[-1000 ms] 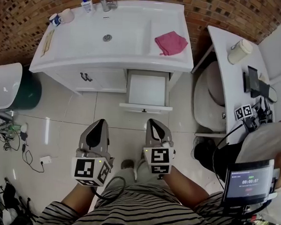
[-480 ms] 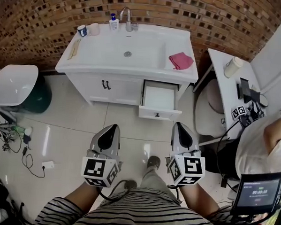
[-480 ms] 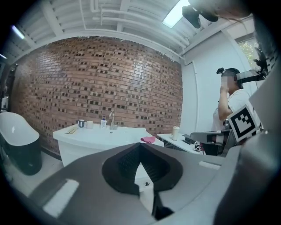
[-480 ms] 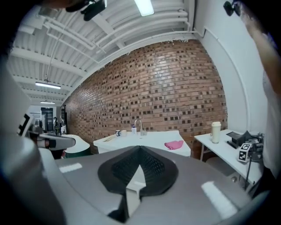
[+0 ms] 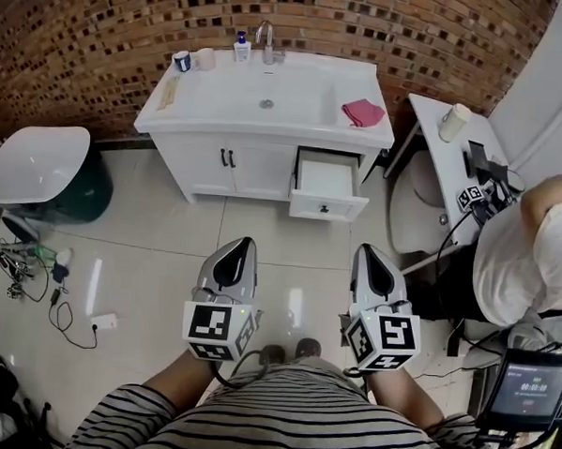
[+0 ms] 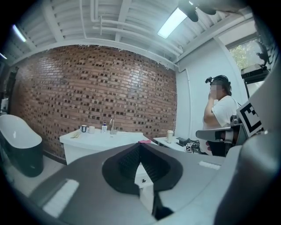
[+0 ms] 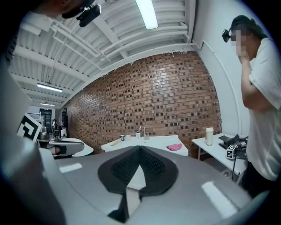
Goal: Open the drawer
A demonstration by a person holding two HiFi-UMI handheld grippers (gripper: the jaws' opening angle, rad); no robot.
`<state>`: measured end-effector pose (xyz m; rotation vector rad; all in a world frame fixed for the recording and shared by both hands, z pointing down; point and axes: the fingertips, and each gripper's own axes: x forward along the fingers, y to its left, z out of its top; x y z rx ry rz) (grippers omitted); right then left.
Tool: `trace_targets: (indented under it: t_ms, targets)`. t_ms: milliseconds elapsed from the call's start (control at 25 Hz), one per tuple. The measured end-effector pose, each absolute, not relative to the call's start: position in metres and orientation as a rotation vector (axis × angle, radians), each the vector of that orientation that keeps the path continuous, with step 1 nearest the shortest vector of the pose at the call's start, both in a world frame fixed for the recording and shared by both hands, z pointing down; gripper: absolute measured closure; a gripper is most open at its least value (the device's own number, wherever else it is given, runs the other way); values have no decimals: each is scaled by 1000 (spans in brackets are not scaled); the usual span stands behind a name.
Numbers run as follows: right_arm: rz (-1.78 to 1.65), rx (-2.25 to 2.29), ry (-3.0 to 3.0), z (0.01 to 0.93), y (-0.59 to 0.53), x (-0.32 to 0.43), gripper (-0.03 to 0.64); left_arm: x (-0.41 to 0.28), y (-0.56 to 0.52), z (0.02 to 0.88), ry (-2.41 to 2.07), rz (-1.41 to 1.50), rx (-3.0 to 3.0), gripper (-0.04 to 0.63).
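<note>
The drawer (image 5: 327,208) stands pulled out from the right side of the white vanity (image 5: 237,170). Its white inside is open to view, and its front panel is well forward of the two cabinet doors (image 5: 226,157) beside it. Going by that, the opening step looks done, or very nearly.

Both tools are held low in front of the person, over the tiled floor (image 5: 148,259) and well apart from the vanity. The left tongs (image 5: 240,244) are closed, with the tips meeting and nothing held. In the left gripper view, the left tongs (image 6: 139,146) point roughly level towards the vanity, and the drawer front shows only far off past the tips. The right tongs (image 5: 369,251) are also closed and empty. In the right gripper view, the right tongs (image 7: 139,147) face the basin surface (image 7: 145,141), where a pink cloth (image 7: 174,146) lies near the right end.

If the drawer counts as open, nothing more is called for than holding clear of it. If it should come out further, the nearer right tongs would have to:
- travel forward and down to the small dark knob (image 5: 325,210) on the drawer front;
- part around it and close on it;
- pull straight back along the drawer's run, since a skewed pull could jam it.
</note>
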<state>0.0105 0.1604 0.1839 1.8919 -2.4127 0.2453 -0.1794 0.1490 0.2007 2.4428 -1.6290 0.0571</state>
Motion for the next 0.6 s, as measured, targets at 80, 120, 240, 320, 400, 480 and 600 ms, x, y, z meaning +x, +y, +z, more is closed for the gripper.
trace_targets:
  t_ms: [80,120,240,320,400,480,600]
  targets:
    - [249,1888,-2429,180,172,8,615,-175,160,198,-1635,47,2439,580]
    - [246,1886,-2441,178,177,8,615,-173,166,198,-1637,47,2436,578]
    - [217,1866,-2484,175,190,7,616,-169,179,202,-1650,44,2395,578]
    - [216,1838,-2495,176,198,7,615,-164,187,203,-1653,39,2365,580]
    - [241,1812,-2507,177,203,7,617,-156,195,202,-1647,48,2370,580]
    - [282,1787,-2516,181,205,7,617,-148,199,200,-1642,61,2394,580]
    - [299,1767,-2520,184,205,8,617,-139,202,197,-1635,69,2423,580]
